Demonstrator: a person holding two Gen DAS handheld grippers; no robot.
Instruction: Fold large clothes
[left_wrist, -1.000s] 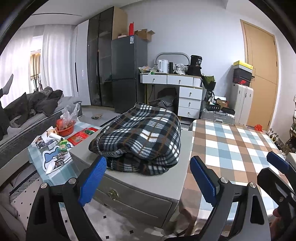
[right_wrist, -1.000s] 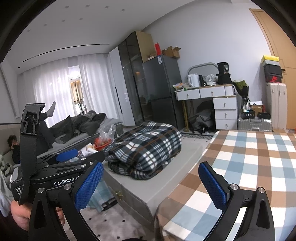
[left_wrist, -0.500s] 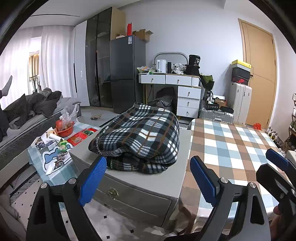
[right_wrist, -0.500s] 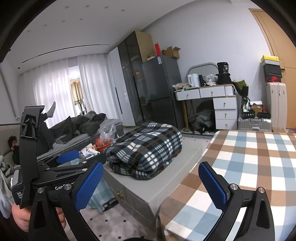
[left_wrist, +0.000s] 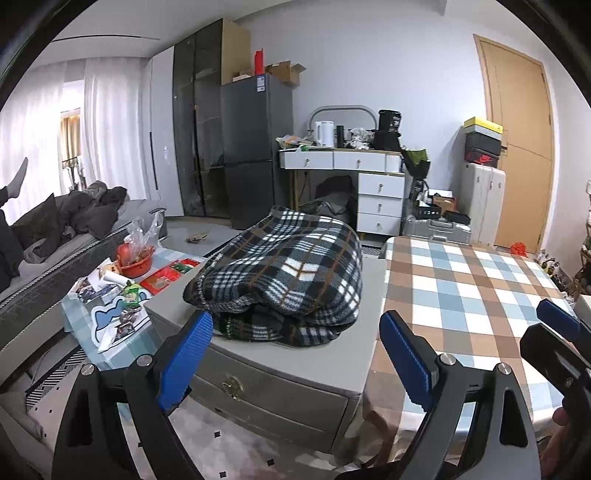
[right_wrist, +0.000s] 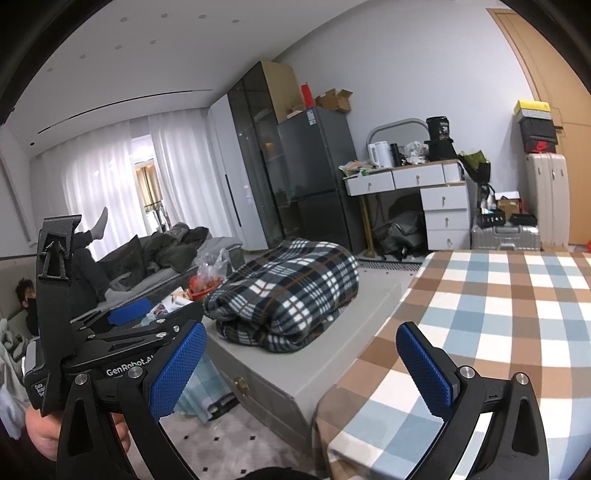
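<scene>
Garment: dark plaid fleece piece, black-white-brown check (left_wrist: 284, 273), lying bundled in a rounded, layered heap on flat grey drawer-fronted cabinet top (left_wrist: 354, 354). Edges doubled under at near side; no sleeve or collar distinguishable. Sits just beside table under brown, blue and white checked cloth (left_wrist: 469, 295), not touching it as far as visible.

Left gripper (left_wrist: 295, 354): blue-padded fingers spread wide, nothing between them, held in air short of cabinet's near edge. Right gripper (right_wrist: 301, 362): likewise fully spread, empty, hovering over gap between cabinet and checked table corner. Left gripper body also visible in right wrist view, held in a hand (right_wrist: 40, 435).

Step in hand: ambiguous. Heap reads either as loosely piled garment awaiting spreading, or as roughly folded bundle set aside after folding; layering is soft and uneven, so no verdict either way. Checked table surface bare in both views.

Next move: not settled by these views. Any grasp on this fleece calls for pinching a single edge layer, not the whole stack; thick pile likely to drag neighbouring layers along and slump when lifted.
</scene>
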